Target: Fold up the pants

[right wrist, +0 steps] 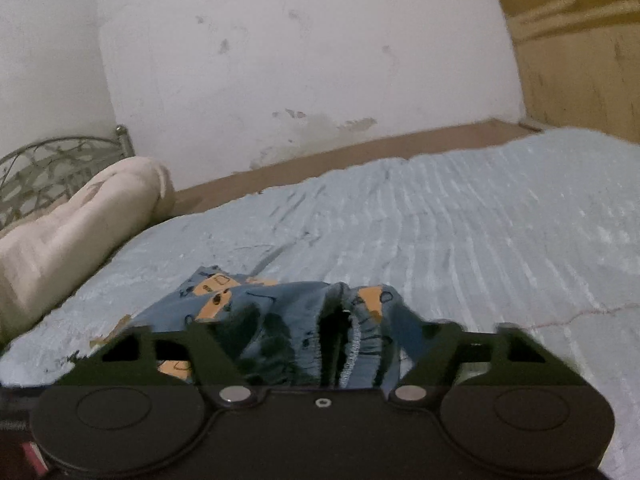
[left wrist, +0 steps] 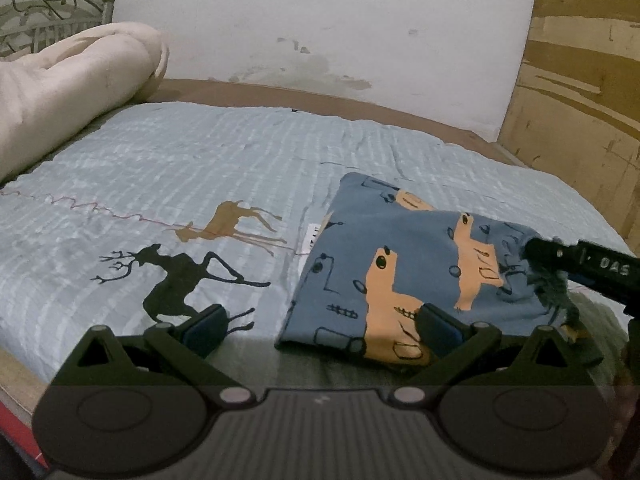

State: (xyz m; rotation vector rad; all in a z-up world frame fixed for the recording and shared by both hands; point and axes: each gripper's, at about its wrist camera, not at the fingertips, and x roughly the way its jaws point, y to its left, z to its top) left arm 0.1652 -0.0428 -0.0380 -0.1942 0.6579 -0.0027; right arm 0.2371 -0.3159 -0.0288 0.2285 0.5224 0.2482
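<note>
Blue pants (left wrist: 404,264) with orange print, folded in a rough square on quilt (left wrist: 160,160). Left gripper (left wrist: 320,324) spread wide, empty. Right gripper (right wrist: 320,344) clamps bunched hem.

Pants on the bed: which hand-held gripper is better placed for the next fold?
Right. The right hand-held gripper already has the bunched edge of the pants between its fingers. The left hand-held gripper hangs open, its fingers straddling only the near corner.

Stained white wall (left wrist: 320,32) behind bed (left wrist: 200,152)
</note>
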